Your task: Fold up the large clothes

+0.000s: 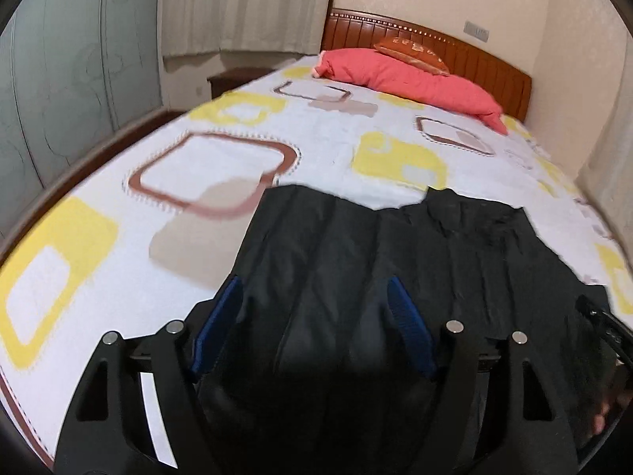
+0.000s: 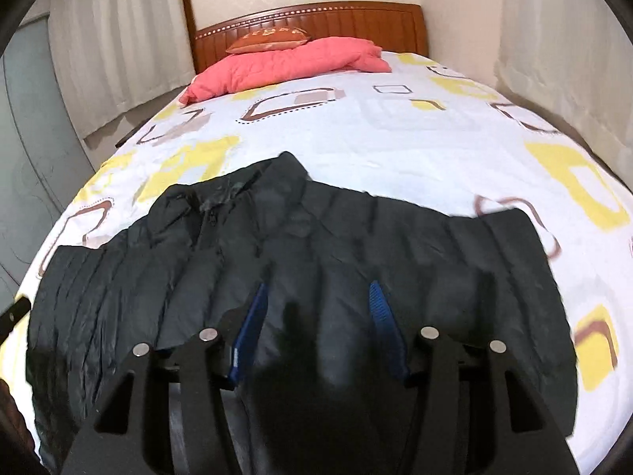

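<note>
The black puffer jacket [image 2: 300,245] looks light, soft and slippery, best pinched at hem or sleeve edges; both jaws stand wide, holding nothing.

black quilted puffer jacket [image 2: 300,261] spread flat, front up, across near end of bed, collar [image 2: 277,174] toward headboard, zip closed near neck, sleeves out to both sides, fabric lightly wrinkled, hem nearest camera
</note>
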The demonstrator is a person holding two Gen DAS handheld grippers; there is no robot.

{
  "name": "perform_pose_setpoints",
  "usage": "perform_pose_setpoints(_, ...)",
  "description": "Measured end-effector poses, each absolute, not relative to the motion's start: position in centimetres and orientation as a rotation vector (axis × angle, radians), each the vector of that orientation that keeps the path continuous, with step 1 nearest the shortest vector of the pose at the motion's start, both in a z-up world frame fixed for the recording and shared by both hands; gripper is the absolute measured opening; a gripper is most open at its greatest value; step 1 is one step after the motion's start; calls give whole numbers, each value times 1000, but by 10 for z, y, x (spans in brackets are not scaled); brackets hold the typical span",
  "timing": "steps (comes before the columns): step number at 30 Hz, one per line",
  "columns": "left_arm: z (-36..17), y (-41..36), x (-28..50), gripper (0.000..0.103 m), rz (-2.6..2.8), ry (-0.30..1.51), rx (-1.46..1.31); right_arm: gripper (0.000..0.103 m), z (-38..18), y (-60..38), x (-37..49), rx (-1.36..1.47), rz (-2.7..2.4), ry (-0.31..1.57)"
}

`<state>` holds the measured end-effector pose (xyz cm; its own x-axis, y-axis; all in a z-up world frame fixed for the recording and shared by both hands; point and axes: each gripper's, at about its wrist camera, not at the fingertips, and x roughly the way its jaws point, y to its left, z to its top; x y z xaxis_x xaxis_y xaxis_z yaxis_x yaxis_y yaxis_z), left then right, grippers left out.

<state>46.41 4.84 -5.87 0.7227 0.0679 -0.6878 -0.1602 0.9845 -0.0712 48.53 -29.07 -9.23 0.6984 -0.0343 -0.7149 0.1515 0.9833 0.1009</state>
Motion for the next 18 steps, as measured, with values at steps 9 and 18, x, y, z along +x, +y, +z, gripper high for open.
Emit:
perform_pose_setpoints(9, -119, 33, 504, 78, 165, 883, -71, 54, -133, -276, 498, 62, -131, 853)
perform_pose_setpoints(18, -92, 50, 468, 78, 140, 868, -150, 56, -100, -301, 465, 217, -82, 814)
